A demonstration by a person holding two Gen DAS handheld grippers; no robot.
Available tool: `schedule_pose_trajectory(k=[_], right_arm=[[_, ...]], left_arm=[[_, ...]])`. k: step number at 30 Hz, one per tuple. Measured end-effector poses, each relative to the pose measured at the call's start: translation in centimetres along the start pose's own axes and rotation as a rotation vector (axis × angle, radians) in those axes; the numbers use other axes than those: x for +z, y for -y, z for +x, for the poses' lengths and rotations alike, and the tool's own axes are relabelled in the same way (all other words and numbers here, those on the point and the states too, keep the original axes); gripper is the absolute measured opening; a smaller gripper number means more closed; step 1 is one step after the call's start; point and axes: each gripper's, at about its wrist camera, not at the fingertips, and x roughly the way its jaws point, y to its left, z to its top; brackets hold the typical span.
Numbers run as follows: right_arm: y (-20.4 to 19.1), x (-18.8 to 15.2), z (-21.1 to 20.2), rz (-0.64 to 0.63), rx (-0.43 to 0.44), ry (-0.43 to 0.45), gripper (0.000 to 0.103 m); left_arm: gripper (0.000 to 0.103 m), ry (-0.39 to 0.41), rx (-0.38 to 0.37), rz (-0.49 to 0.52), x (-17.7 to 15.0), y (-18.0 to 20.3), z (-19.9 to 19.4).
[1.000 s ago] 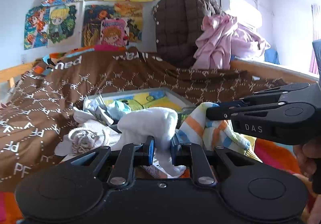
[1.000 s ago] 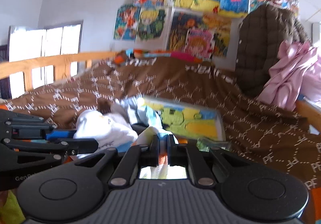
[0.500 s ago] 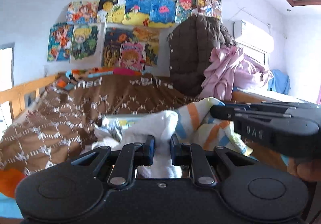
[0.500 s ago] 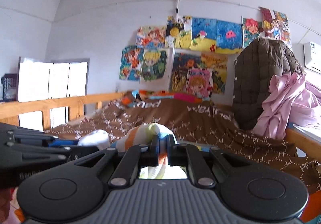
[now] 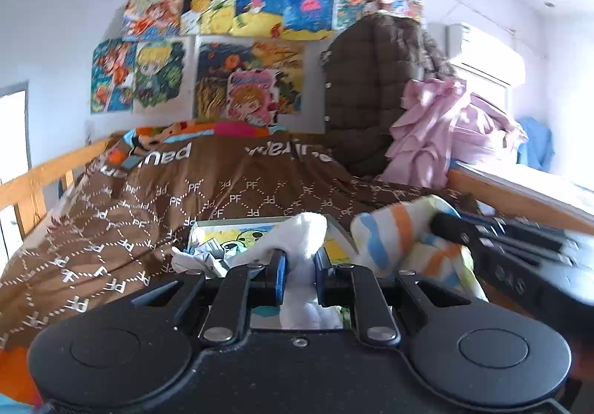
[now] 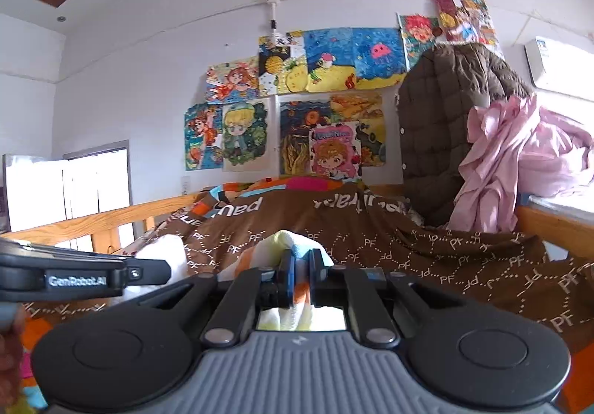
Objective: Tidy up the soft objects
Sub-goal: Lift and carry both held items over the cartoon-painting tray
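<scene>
My left gripper (image 5: pixel 300 262) is shut on a white cloth (image 5: pixel 302 234) and holds it up above the bed. My right gripper (image 6: pixel 300 267) is shut on a striped towel (image 6: pixel 284 241) with orange, blue and yellow bands. The towel (image 5: pixel 389 239) also shows in the left wrist view, just right of the white cloth, with the right gripper (image 5: pixel 493 236) beside it. In the right wrist view the white cloth (image 6: pixel 167 250) and the left gripper (image 6: pixel 141 271) sit at the left.
A brown quilt (image 5: pixel 222 199) covers the bed. A flat picture box (image 5: pixel 237 232) and crumpled paper (image 5: pixel 200 260) lie on it. A brown jacket (image 5: pixel 378 95) and pink clothes (image 5: pixel 445 128) hang at the back right. Wooden rails (image 5: pixel 41 176) edge the bed.
Both grippers rose with their cloths, then the left tilted back down so the picture box shows again. The right view points higher, towards the wall.
</scene>
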Motion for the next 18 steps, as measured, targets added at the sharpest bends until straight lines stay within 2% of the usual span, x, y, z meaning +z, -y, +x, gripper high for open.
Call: schedule_pose_trajectory(k=[7, 11, 15, 18], right_arm=[[1.5, -1.4, 7.7, -0.008, 0.000, 0.042, 0.008], [2.6, -2.5, 13.0, 0.015, -0.008, 0.036, 0.008], [4.2, -3.0, 18.0, 0.055, -0.029, 0.027, 0.008], [5.9, -3.7, 20.0, 0.116, -0.049, 0.006, 0.008]], left_arm=[[0.016, 0.000, 0.014, 0.005, 0.0, 0.0, 6.5], [0.016, -0.008, 0.010, 0.012, 0.1, -1.7, 10.5], [0.016, 0.017, -0.045, 0.046, 1.0, -3.9, 15.8], [0.016, 0.031, -0.095, 0.063, 1.3, -5.4, 20.4]])
